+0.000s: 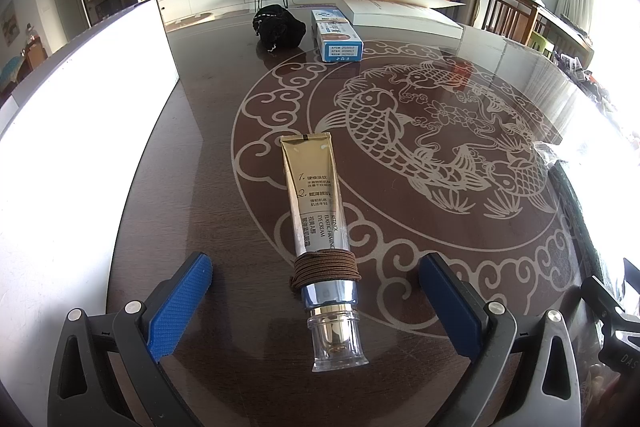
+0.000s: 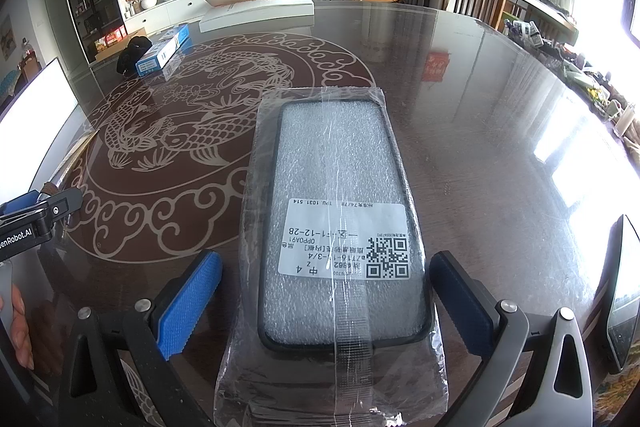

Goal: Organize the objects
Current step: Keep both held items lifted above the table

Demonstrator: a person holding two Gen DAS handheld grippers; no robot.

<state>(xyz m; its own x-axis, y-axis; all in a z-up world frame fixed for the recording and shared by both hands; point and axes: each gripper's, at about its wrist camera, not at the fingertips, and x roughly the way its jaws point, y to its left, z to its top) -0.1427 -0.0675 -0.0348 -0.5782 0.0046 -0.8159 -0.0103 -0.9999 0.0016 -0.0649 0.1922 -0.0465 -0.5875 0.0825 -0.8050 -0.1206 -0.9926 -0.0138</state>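
Left wrist view: our left gripper holds its jaws wide, straddling the gold eye cream tube lying mid-table, clear cap nearest, brown cord wound round its neck

Right wrist view: our right gripper, jaws spread, flanks the bagged phone case, label up, squared for a grab

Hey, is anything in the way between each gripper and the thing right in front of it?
Nothing visible. The left gripper is open with the cream tube lying between its fingers. The right gripper is open around the bagged phone case. Both rest on the table.
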